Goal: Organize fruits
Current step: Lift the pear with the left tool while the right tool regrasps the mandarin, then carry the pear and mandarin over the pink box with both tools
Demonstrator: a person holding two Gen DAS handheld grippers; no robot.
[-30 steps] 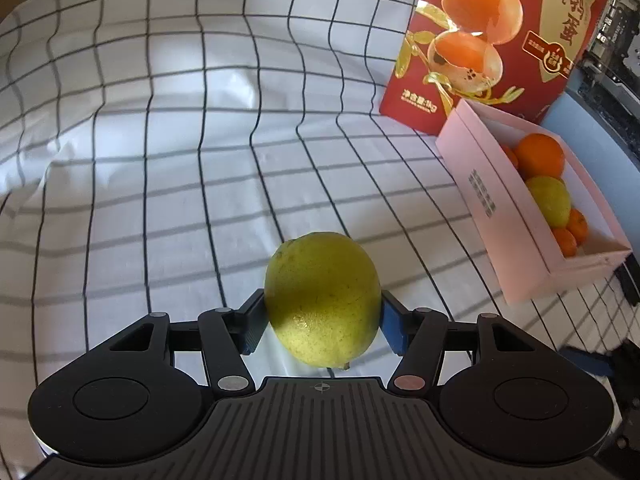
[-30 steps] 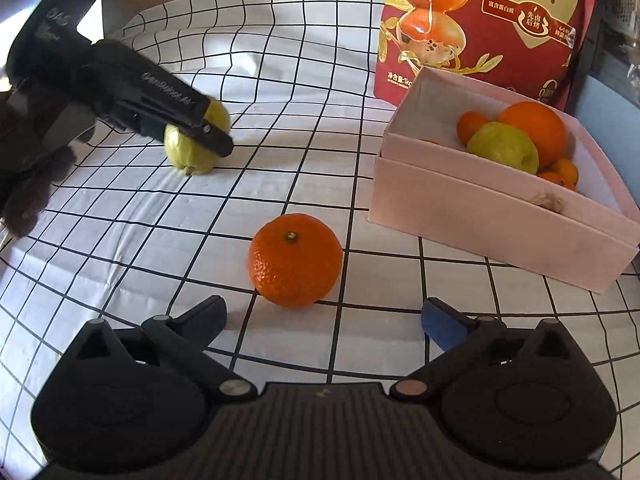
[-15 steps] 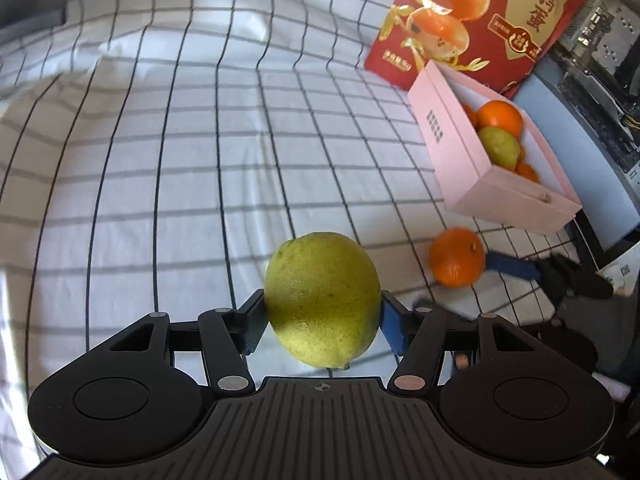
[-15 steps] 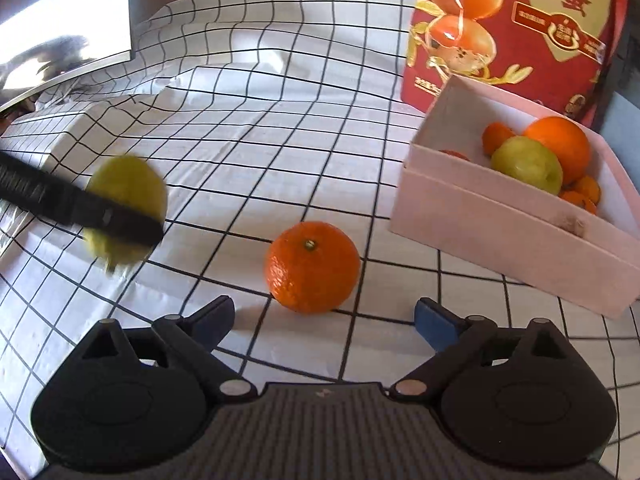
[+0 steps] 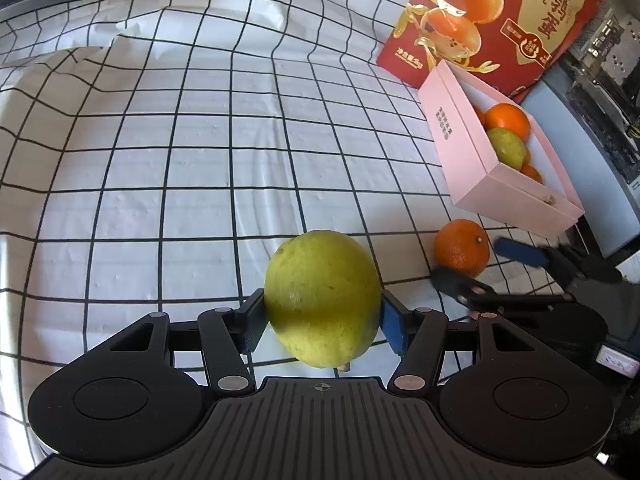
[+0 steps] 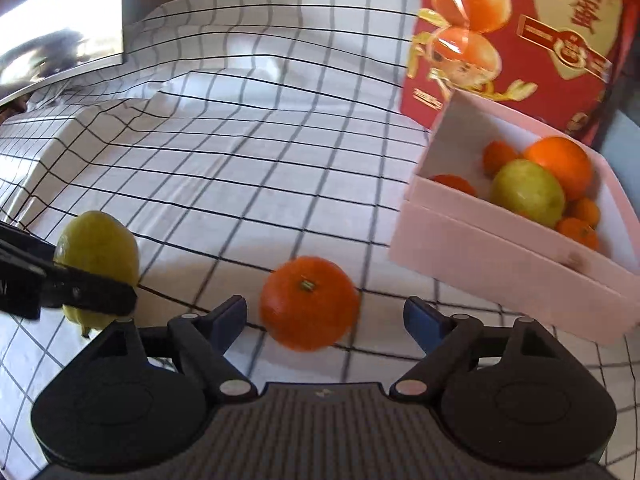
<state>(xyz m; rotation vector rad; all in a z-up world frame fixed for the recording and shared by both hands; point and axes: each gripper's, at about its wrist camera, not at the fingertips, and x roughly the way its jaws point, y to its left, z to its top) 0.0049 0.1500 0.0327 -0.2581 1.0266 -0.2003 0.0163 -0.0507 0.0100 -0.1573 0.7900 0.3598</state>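
Work surface is a white cloth (image 5: 200, 152) with a black grid of squares, creased and humped toward its far side, lying in patches of sun and shadow. Landmark: the pink box (image 5: 508, 196), open-topped, sitting on the cloth. Behind the pink box and touching its far end stands a red carton (image 5: 496, 20) printed with halved orange-yellow eggs, gold ribbon and large Chinese characters on a cream panel; a round red seal sits below them, its small print too fine to read. The long outer wall of the pink box carries a few lines of small dark print, not legible. Beyond the box, past the cloth's edge, a grey-blue surface and dark equipment show, details unclear. Far from the box, at the cloth's far corner, lies a dark flat panel with a shiny glare. Inside the box: one large orange, a yellow-green fruit against it, and several small oranges. The left gripper (image 5: 322, 320) is clamped on a yellow-green lemon (image 5: 322, 304), held off the cloth, well apart from the box; both pads press its sides. A loose orange (image 6: 308, 302) rests on the cloth just in front of the box's near wall. The right gripper (image 6: 324, 320) straddles this orange; its jaws have just been closing, the orange is between them, and gaps show on both sides, so it is not yet gripped.
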